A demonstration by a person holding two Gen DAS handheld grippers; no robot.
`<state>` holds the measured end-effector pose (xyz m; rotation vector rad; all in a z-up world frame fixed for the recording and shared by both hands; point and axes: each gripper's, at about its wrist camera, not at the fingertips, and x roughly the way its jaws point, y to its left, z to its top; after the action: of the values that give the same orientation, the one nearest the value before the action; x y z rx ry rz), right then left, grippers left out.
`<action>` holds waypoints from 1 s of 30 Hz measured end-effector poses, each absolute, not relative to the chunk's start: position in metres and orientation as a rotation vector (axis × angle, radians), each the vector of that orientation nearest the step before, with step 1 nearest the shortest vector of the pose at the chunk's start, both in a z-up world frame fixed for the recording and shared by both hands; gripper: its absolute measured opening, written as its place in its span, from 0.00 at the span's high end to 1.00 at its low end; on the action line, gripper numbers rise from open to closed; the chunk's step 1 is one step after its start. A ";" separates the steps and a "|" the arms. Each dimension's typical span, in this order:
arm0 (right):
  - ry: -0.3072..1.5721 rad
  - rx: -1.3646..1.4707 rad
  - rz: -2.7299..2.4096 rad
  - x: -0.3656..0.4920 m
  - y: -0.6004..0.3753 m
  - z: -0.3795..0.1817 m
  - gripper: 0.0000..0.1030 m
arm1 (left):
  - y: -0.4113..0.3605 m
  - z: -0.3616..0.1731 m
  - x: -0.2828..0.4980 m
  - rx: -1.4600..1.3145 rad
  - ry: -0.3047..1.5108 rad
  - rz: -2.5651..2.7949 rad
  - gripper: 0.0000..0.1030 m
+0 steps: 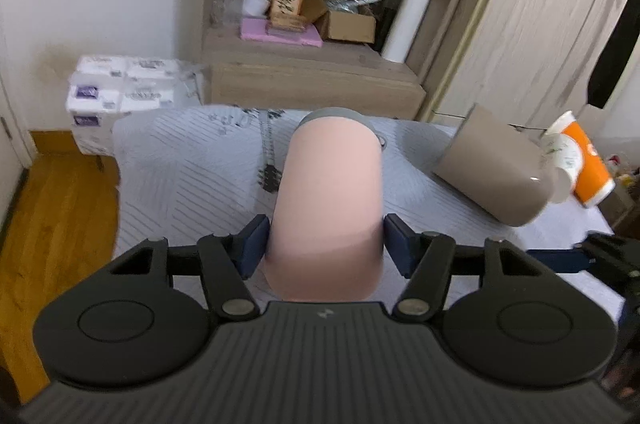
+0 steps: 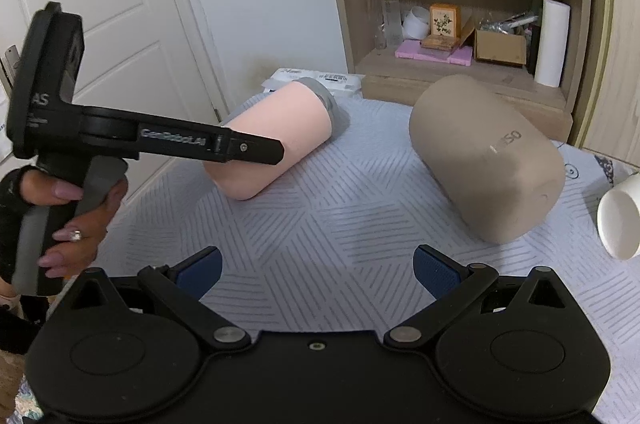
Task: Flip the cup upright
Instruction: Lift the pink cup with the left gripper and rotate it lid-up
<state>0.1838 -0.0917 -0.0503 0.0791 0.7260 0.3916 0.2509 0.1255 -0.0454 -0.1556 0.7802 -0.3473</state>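
- Pink cup (image 1: pixel 326 207) lies on its side on the quilted bed (image 1: pixel 192 183), left of the tan cup (image 2: pixel 486 159).
- Left gripper (image 1: pixel 325 244) straddles its base end, pads just beside the wall, apparently ready to clamp and tip it upright.
- Right gripper (image 2: pixel 316 274) hangs wide, holding nothing.

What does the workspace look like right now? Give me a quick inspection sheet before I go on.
Surface: bed cover, pale with a striped geometric pattern.
Job's things: pink cup lying on its side, grey lid end pointing toward the shelf; not yet upright.
Clutter: taupe cup on its side to the right; paper cups tipped at the right edge.
Grippers: left claw straddles the pink cup near its base, with a slight gap showing at the pads; right claw open, over bare cover, holding nothing.
Cables: nothing seen.
Surroundings: wooden shelf with boxes, a bottle and a paper roll; tissue packs by the wall; white door.
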 end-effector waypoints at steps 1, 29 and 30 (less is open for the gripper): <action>0.731 0.100 0.405 0.183 -0.093 -0.050 0.00 | 0.126 -0.045 0.250 -0.180 0.796 -0.351 0.41; 0.778 0.325 0.482 0.143 -0.139 -0.063 0.00 | 0.022 -0.045 0.177 -0.292 1.102 -0.589 0.42; 0.777 0.320 0.465 0.143 -0.142 -0.063 0.00 | 0.019 -0.046 0.177 -0.309 1.110 -0.610 0.42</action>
<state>0.1434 -0.1419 -0.0630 0.3203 0.7771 0.4647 0.1771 0.0194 -0.0457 -0.3092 1.1101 -0.6102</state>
